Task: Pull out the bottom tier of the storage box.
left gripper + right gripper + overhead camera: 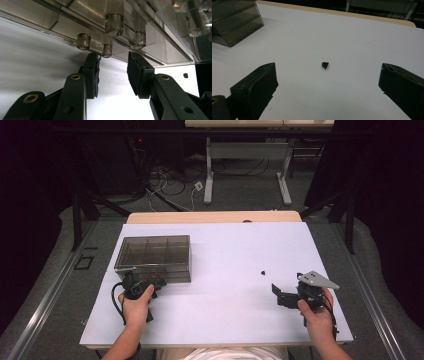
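While the smoky plastic box (154, 258) is sitting shut at the table's (225, 320) left, the left gripper (112, 72) is nosing up under its front latch (95, 45), jaws partly parted and gripping nothing (one pad is just grazing a clasp). Opening looks barely begun. Farther right, a small black piece (325, 65) is lying loose on the white top, and the right gripper (327, 85) is waiting before it, jaws spread wide and empty.

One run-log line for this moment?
left tongs: open at box latch | right tongs: open, apart from small black part | box: closed
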### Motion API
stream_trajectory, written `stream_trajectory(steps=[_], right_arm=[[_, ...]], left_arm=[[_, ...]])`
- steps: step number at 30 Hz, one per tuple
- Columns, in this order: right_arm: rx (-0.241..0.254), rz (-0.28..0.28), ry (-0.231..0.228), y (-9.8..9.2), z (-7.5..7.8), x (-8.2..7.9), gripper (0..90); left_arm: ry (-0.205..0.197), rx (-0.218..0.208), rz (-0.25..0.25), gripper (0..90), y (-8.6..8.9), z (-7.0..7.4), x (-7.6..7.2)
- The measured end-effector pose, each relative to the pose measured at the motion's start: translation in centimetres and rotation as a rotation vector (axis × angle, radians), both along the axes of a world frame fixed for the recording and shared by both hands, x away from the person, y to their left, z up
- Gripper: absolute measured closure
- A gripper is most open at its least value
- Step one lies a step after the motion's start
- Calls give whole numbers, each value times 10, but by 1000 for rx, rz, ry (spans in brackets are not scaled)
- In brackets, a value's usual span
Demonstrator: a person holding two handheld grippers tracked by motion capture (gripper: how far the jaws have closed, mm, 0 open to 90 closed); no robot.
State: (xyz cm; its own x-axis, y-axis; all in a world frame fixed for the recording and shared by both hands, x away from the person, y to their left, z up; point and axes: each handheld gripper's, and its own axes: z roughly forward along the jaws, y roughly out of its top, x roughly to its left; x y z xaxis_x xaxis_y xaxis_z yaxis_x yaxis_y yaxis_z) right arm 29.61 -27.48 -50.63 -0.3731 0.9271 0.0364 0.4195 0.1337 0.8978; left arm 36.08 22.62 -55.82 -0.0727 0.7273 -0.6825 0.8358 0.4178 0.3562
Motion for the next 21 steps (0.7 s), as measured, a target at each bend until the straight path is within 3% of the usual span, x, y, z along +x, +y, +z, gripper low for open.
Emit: stream_trajectory(steps=[21], right_arm=[[-3, 5, -4, 1, -1, 1, 18]], left_arm=[[3, 12, 8, 730, -2, -5, 3]])
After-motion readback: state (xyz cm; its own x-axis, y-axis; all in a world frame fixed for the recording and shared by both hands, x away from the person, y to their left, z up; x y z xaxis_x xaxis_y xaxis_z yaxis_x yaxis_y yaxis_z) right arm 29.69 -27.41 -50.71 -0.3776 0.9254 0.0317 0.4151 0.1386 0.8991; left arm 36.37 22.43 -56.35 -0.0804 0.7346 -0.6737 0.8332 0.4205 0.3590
